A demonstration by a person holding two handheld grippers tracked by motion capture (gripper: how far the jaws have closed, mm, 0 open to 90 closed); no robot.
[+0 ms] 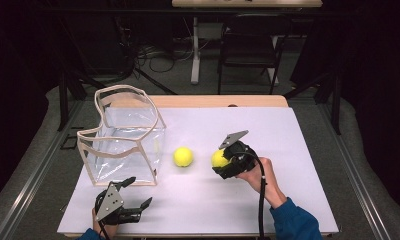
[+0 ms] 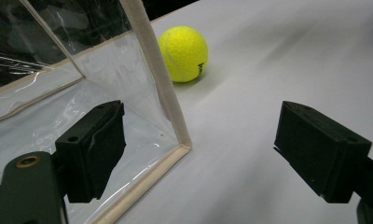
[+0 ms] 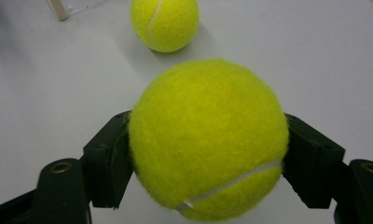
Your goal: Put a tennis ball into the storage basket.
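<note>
A clear plastic bag (image 1: 123, 137) with beige edging stands open at the table's left. One yellow tennis ball (image 1: 183, 156) lies loose on the white sheet just right of the bag. My right gripper (image 1: 222, 161) is shut on a second tennis ball (image 1: 218, 158) a short way right of the loose one. In the right gripper view the held ball (image 3: 208, 135) sits squeezed between both jaws of the right gripper (image 3: 208, 156), with the loose ball (image 3: 164, 23) beyond it. My left gripper (image 2: 201, 144) stands open and empty at the bag's near right corner (image 2: 175, 121). The loose ball (image 2: 183, 53) lies past that corner.
A white sheet (image 1: 268, 125) covers the table, with a wooden strip along the far edge. A dark chair (image 1: 248, 45) and a table leg (image 1: 194, 50) stand beyond. The person's blue sleeve (image 1: 295, 222) comes in at the bottom right.
</note>
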